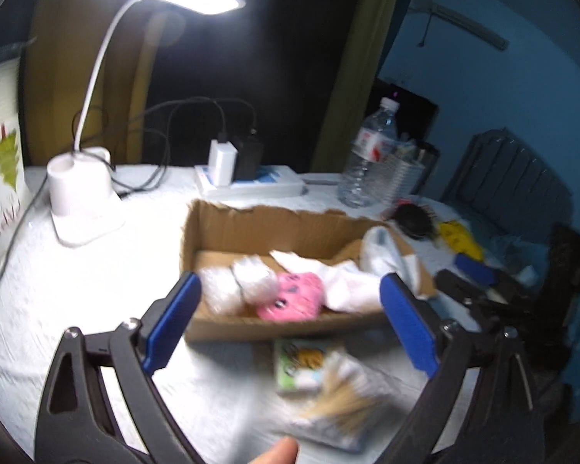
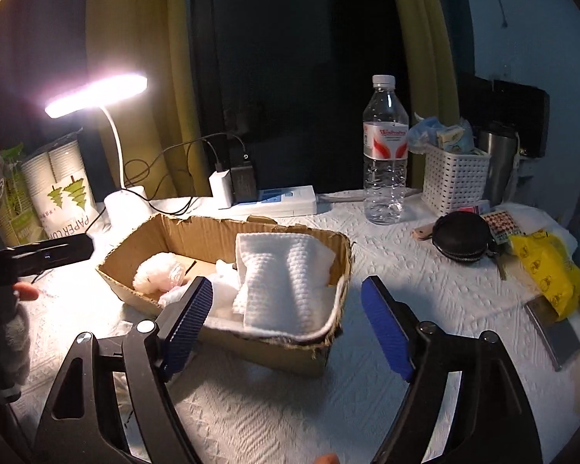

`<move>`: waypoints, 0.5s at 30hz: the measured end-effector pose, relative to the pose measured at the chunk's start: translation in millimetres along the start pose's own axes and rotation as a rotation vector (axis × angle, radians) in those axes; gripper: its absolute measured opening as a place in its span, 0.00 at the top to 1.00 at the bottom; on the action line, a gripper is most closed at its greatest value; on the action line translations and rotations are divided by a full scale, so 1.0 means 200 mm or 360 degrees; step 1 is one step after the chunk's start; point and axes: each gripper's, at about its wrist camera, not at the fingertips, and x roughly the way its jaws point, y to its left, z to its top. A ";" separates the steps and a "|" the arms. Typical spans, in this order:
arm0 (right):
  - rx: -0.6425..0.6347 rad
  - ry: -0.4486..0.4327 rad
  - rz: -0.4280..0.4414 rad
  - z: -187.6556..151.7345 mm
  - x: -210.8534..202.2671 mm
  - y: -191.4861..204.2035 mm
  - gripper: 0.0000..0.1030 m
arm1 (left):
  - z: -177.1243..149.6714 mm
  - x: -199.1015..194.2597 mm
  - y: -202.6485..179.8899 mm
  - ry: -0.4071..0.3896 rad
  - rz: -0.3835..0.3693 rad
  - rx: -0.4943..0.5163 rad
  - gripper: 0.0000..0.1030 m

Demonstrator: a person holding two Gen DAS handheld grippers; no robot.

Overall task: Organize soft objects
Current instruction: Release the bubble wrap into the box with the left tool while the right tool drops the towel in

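Jaws of both grippers gape — cardboard box (image 2: 181,232) just beyond

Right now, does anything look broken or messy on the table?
Yes. The cardboard box has a ragged, torn top edge and a dented near corner. The white towel isn't tucked in; it droops over the box's front rim. Both claws, left and right, are open and empty.

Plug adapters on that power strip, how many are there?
2. A white adapter sits on the left end of the power strip, and a black adapter stands right beside it. None seem hidden.
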 end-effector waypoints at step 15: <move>0.0060 -0.0009 0.0033 -0.15 -0.16 -0.03 0.20 | -0.19 -0.15 -0.07 -0.0055 0.0101 0.0031 0.08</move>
